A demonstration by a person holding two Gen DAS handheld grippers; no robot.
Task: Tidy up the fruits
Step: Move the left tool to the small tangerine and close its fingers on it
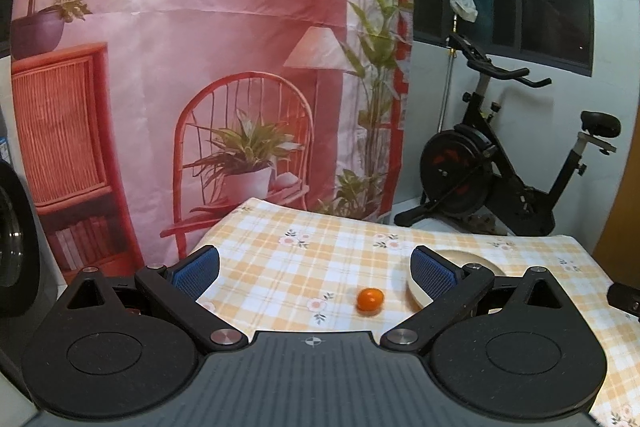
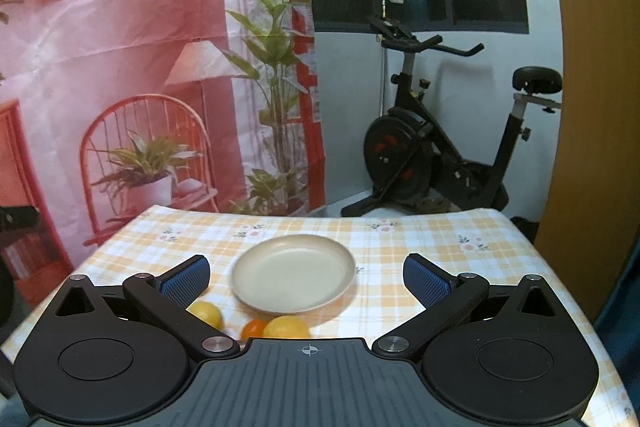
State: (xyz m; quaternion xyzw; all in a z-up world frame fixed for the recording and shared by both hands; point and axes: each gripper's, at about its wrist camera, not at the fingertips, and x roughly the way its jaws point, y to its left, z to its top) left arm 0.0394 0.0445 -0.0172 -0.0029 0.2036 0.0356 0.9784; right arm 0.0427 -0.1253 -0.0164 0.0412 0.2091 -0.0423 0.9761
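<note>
**Fruit still waiting beside the empty plate**

Nothing has been picked up yet. The round cream plate (image 2: pixel 294 273) sits on the bench with the yellow checked flowered cloth (image 2: pixel 420 239), and it has no fruit in it. I think this is the very first step: choosing a fruit and reaching for it.

The left claw (image 1: pixel 316 269) is spread wide and holds nothing. In its view, a small round orange fruit (image 1: pixel 370 300) lies on the cloth between its blue pads, a bit toward 4 o'clock, just beside the plate's edge. It looks smooth and shiny, so it may roll if bumped.

The right claw (image 2: pixel 306 277) is also wide and holds nothing. It points right at the plate. At 6 o'clock from the plate, close to the claw's body, lie a yellow round fruit (image 2: pixel 287 327), the small orange one next to it, and another yellow round fruit (image 2: pixel 207 314) at about 7 o'clock. Parts of them are hidden by the claw.

Next, a claw would need to dip down over one fruit, close softly around it, then carry it to the plate.
</note>
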